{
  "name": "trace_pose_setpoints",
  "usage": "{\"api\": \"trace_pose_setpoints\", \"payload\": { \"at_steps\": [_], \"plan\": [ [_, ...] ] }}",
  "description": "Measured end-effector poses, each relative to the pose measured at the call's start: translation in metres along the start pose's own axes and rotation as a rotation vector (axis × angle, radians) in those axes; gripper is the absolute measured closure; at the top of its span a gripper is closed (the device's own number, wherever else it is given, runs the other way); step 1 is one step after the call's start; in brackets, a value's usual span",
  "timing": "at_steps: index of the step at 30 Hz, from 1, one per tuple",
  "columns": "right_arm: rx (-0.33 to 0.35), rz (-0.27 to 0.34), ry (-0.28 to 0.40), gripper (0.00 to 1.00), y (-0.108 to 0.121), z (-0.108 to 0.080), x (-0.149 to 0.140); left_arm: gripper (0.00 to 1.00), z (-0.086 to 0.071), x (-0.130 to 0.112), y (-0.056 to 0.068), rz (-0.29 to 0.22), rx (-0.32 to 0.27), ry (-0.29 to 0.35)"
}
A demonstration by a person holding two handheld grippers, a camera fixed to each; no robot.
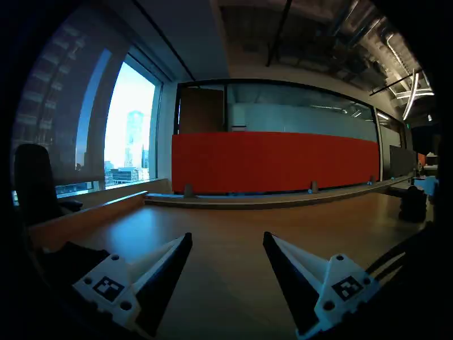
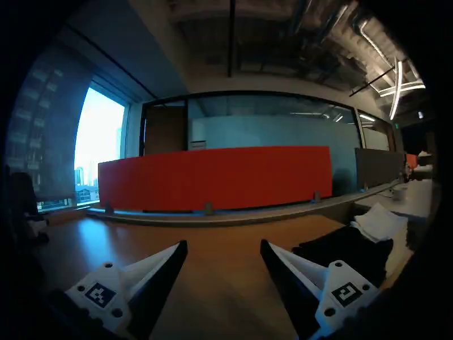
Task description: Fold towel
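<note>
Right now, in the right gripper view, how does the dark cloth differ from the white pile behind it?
Colour: the dark cloth is black, the white pile pale.
Pose: the dark cloth lies spread low on the wooden desk; the white pile looks folded and stacked higher.
Place: the dark cloth lies nearer the right gripper, the white pile beyond it.
Shared: both sit off to that gripper's right, and neither is gripped; its jaws stand open.
</note>
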State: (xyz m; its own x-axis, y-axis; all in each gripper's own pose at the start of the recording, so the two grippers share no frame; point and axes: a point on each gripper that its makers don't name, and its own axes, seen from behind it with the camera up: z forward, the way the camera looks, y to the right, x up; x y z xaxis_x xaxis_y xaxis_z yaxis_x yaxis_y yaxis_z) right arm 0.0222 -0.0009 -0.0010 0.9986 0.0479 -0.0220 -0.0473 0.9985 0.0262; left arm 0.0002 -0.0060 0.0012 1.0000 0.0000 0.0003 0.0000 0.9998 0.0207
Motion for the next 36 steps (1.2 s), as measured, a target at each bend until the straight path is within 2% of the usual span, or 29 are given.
{"api": "trace_pose_setpoints", "payload": {
  "at_steps": [11, 23, 36],
  "plan": [
    [-0.01, -0.021, -0.013, 0.0, 0.001, -0.003, -0.017, 0.07, 0.0, 0.001, 0.0, 0.0, 0.0, 0.0],
    [-0.015, -0.05, -0.022, 0.0, -0.002, 0.0, -0.022, 0.07, 0.0, 0.001, 0.0, 0.0, 0.0, 0.0],
    [-0.015, -0.048, -0.024, 0.0, -0.001, 0.001, -0.022, 0.07, 0.0, 0.0, 0.001, 0.0, 0.0, 0.0]
  ]
}}
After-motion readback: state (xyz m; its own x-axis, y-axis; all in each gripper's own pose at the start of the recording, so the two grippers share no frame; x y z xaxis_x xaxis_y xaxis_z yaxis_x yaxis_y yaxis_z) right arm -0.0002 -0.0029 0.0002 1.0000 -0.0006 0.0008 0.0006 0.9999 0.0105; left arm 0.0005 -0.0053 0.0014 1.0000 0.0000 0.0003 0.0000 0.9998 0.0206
